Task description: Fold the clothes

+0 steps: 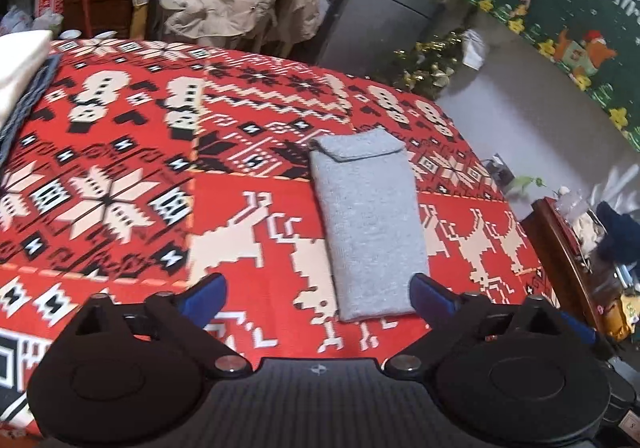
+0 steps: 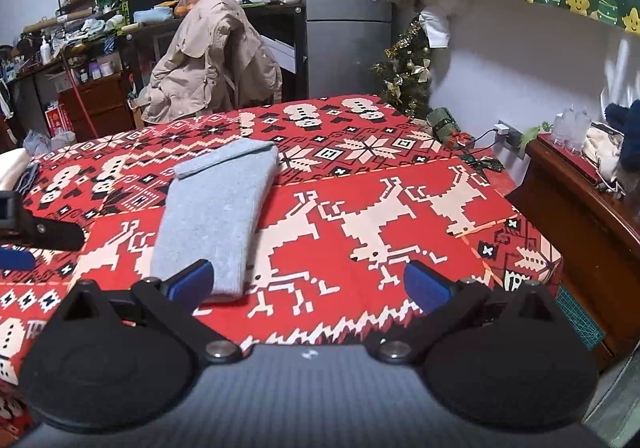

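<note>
Both tongs we are holding wide apart and empty: left gripper (image 1: 318, 294), right gripper (image 2: 308, 280). We are seeing the folded grey garment (image 1: 366, 228) lying flat ahead, between them, on the red patterned tablecloth (image 1: 120, 175).

- Grey knit garment (image 1: 370, 232), folded into a narrow flat rectangle, far end flap turned over
- Lies flat on the red patterned tablecloth (image 1: 120, 175), across its white reindeer figures
</note>
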Demonstrator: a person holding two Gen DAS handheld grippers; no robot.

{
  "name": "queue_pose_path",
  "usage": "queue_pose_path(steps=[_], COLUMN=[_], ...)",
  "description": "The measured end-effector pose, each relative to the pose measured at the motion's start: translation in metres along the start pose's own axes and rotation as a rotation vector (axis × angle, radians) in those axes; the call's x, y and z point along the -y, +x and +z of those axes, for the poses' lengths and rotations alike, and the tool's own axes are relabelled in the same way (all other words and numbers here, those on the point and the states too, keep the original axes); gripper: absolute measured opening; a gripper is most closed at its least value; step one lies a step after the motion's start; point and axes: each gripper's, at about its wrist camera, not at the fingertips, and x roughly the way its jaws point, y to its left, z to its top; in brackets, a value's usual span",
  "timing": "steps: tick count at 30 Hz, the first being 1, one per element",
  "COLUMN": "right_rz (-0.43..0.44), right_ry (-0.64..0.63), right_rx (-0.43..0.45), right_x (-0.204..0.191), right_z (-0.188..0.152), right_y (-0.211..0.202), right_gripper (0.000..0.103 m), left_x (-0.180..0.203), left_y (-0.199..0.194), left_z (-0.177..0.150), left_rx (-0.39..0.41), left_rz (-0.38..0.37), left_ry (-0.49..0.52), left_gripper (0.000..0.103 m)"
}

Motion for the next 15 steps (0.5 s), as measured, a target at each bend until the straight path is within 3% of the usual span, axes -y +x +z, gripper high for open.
queue_pose_path(steps=[3,6,9,10,13,14,15], right_rz=[0.007,-0.009,0.003,0.02,0.056,0.05,0.044], right_ry=[0.032,0.017,0.02,0.034,0.048,0.037,0.033], right_rx=[-0.017,-0.047,-0.093,-0.102,-0.112,-0.12,-0.132], right_x=[0.005,0.005,0.006,0.008,0.008,0.006,0.004], right_z=[0.002,0.003,0.005,0.006,0.009,0.011,0.012], right_y=[0.008,0.019,0.028,0.031,0.036,0.039,0.041], right_gripper=[0.096,0.089,0.088,0.087,0.065,0.048,0.031], left_x=[0.008,0.014,0.015,0.013,0.009,0.008,0.007], left_y=[0.009,0.015,0.023,0.026,0.033,0.035,0.037], left_z=[0.002,0.005,0.011,0.013,0.019,0.021,0.023], left_rx=[-0.01,-0.016,-0.043,-0.053,-0.072,-0.078,-0.081], left_rz=[-0.054,-0.061,-0.063,-0.07,-0.086,-0.091,-0.095], left_ry=[0.038,0.06,0.036,0.018,-0.027,-0.039,-0.045], left_gripper=[0.089,0.083,0.063,0.049,0.027,0.015,0.011])
